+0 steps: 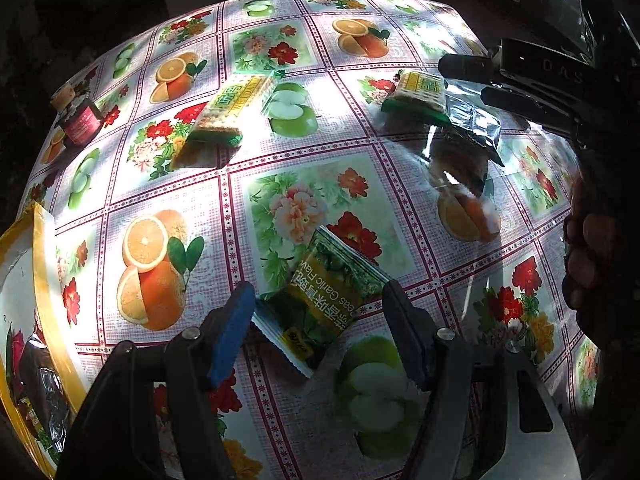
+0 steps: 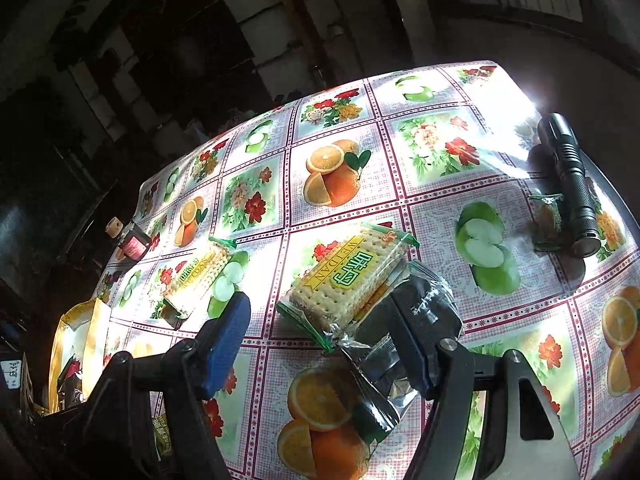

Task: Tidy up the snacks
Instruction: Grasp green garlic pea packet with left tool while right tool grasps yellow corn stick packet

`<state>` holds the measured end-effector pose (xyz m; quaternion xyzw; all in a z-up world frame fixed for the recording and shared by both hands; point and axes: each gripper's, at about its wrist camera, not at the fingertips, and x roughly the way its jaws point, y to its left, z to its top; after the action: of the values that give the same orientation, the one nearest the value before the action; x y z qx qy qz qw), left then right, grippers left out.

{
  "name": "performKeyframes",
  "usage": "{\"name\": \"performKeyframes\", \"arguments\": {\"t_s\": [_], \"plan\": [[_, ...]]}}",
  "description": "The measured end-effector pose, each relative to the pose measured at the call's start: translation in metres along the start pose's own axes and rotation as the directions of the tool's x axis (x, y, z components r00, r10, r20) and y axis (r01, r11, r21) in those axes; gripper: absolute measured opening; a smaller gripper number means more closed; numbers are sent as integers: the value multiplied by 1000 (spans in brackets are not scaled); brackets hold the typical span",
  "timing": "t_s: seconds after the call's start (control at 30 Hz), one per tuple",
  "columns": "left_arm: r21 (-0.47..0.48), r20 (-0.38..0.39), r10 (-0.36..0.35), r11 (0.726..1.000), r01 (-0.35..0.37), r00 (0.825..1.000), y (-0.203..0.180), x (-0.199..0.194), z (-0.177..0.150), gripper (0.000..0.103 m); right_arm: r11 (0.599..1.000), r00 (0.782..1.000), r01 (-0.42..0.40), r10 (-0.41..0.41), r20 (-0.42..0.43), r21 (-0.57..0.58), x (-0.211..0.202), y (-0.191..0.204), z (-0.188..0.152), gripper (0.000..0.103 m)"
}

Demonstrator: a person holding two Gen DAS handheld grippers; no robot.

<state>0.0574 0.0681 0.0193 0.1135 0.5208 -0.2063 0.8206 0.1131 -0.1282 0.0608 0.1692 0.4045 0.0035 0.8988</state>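
Most of the sorting is still ahead of me, as I judge it. My left hand-held gripper (image 1: 320,320) stands wide open with nothing in its grip; the green pea packet (image 1: 324,304) lies flat on the bench (image 1: 224,200) between its two fingers, and neither pad appears to press it. At about nine o'clock in the left view, at the bench's edge, sits the yellow bag (image 1: 36,280), its mouth open, with at least one dark foil wrapper inside. That looks like the collecting place, so a little is already done.

My right hand-held gripper (image 2: 320,336) is also spread wide and holds nothing. A cracker pack (image 2: 348,280) lies just ahead of it at twelve o'clock, overlapping a silver foil pack (image 2: 384,360) that sits against the right finger; whether that finger touches it or only covers it, I cannot tell. A second cracker pack (image 2: 196,276) lies at ten o'clock, near the bag. Far off at ten o'clock stands a small jar (image 2: 132,240). At two o'clock a small green packet (image 2: 548,220) lies just beside a black torch (image 2: 572,184).

So I count five loose snacks left on the bench: the pea packet, two cracker packs, the foil pack and the small green packet. The pea packet seems the next to go.
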Motion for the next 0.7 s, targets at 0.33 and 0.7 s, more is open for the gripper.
{"name": "performKeyframes", "arguments": {"t_s": [0.33, 0.7], "plan": [[37, -19, -59, 998, 60, 998, 4, 15, 2, 67, 976, 969, 210, -216, -120, -61, 77, 6, 16, 68], [52, 4, -20, 998, 20, 1000, 5, 18, 3, 53, 978, 991, 91, -108, -79, -189, 56, 26, -6, 35]]}}
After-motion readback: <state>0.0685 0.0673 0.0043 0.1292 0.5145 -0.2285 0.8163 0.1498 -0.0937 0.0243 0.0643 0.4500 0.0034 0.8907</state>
